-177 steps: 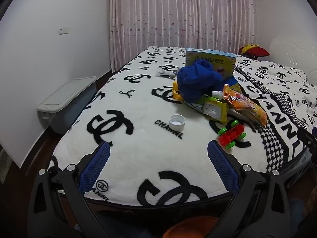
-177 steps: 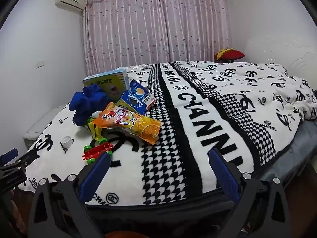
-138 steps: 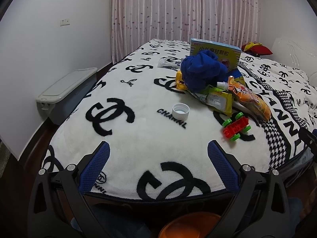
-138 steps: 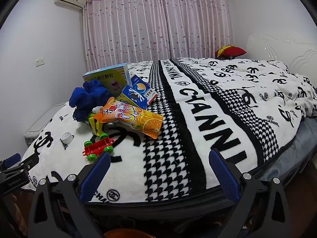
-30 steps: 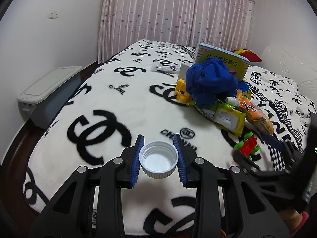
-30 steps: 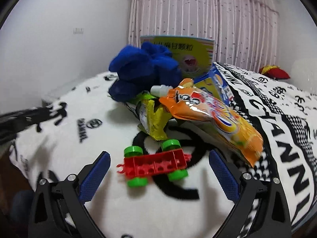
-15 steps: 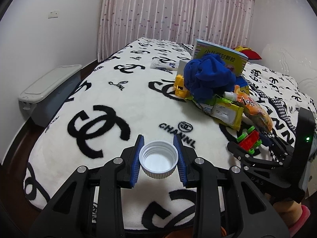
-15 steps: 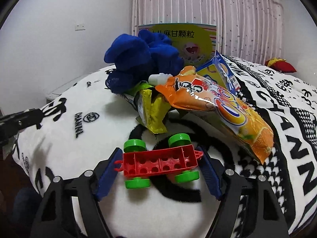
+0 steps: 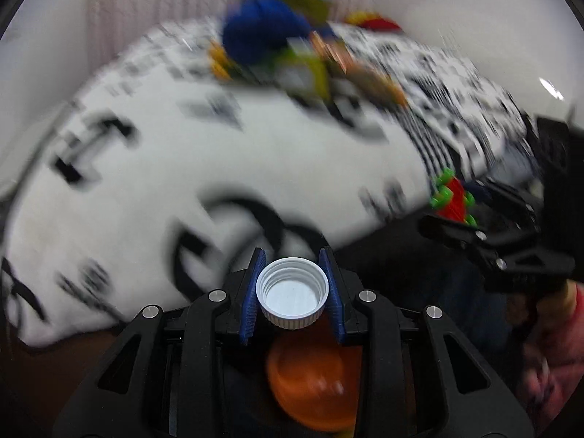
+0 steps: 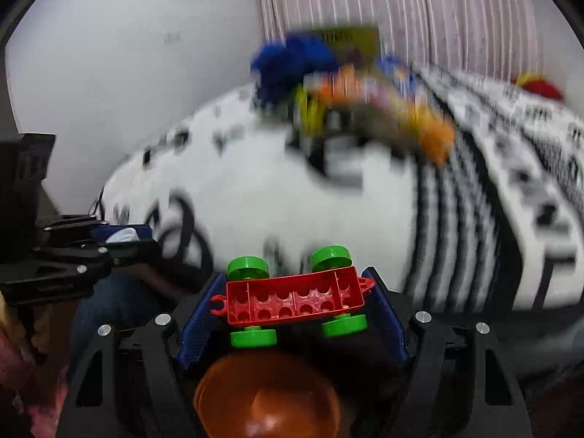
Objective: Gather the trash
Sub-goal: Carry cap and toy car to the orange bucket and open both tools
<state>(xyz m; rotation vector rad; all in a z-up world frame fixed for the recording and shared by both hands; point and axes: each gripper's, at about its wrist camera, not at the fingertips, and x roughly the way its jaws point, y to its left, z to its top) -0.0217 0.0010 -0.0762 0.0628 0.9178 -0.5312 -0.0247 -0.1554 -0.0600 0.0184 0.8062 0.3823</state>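
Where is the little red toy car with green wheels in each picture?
Left wrist view: the red toy car is small at the right edge, held in the right gripper, by the bed's edge.
Right wrist view: the red toy car is big, low in the middle, clamped between blue jaws.
Shared landmark: the orange bin below.

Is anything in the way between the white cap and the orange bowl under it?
Nothing visible is. The white cap sits pinched in the left tool, and the orange bowl shows just below it with only open space between. The right tool holds the red toy car above the same bowl.
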